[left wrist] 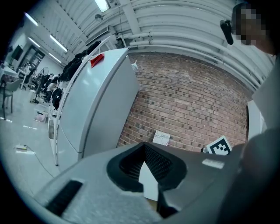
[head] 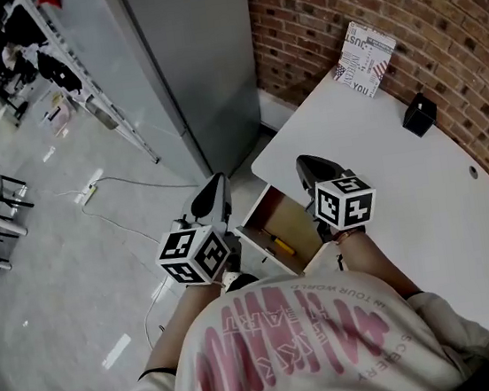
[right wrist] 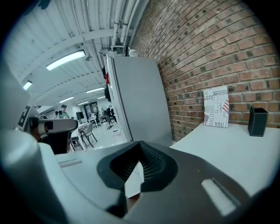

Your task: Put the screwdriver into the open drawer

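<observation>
Screwdriver, slim with a yellow handle, lies inside the open drawer, a shallow tray with a brown wooden floor pulled out from the near edge of the white table. It rests toward the drawer's near end, angled across the floor, and neither tool touches it.

In the head view, the left gripper is held off the table, just to the left of the drawer and above the grey floor. Its black-and-white marker cube sits beside the drawer's left corner. In its own view the left gripper has its ribbed black fingers brought together at the tips, with nothing caught between them.

The right gripper is over the table edge just beyond the drawer's far side, and its marker cube is above the drawer's right corner. Seen from its own camera, the right gripper is likewise closed, tips meeting and empty.

Further back on the table, a white printed card leans against the red brick wall. A small black box stands near the wall, well apart from the card. A tall grey cabinet stands to the left of the table
</observation>
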A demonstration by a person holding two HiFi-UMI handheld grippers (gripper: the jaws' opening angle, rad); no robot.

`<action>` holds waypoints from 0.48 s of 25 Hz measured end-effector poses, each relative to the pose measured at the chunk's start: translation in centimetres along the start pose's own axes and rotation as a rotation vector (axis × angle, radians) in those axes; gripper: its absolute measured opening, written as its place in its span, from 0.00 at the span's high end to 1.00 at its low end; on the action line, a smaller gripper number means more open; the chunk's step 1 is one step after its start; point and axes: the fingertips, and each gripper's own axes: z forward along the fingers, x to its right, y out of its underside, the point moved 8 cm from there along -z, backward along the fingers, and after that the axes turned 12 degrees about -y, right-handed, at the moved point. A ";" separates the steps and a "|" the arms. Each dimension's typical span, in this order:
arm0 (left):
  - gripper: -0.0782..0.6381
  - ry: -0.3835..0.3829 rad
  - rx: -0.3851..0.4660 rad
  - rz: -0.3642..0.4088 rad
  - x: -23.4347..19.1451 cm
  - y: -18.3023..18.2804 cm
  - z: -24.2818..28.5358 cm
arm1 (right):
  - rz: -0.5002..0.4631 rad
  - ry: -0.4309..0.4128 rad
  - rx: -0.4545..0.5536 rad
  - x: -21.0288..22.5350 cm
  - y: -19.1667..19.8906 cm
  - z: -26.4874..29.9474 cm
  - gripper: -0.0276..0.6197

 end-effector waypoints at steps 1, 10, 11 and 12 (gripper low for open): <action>0.89 -0.005 -0.002 -0.001 -0.2 0.1 -0.2 | 0.005 0.000 -0.002 0.0 0.1 0.1 0.94; 0.89 -0.040 -0.019 -0.032 -1.9 1.0 -1.1 | 0.012 -0.007 -0.026 -0.7 1.0 1.1 0.94; 0.89 -0.043 -0.019 -0.033 -2.1 1.1 -1.1 | 0.012 -0.009 -0.030 -0.8 1.2 1.2 0.94; 0.89 -0.046 -0.019 -0.034 -2.3 1.1 -1.1 | 0.012 -0.012 -0.033 -0.9 1.3 1.3 0.94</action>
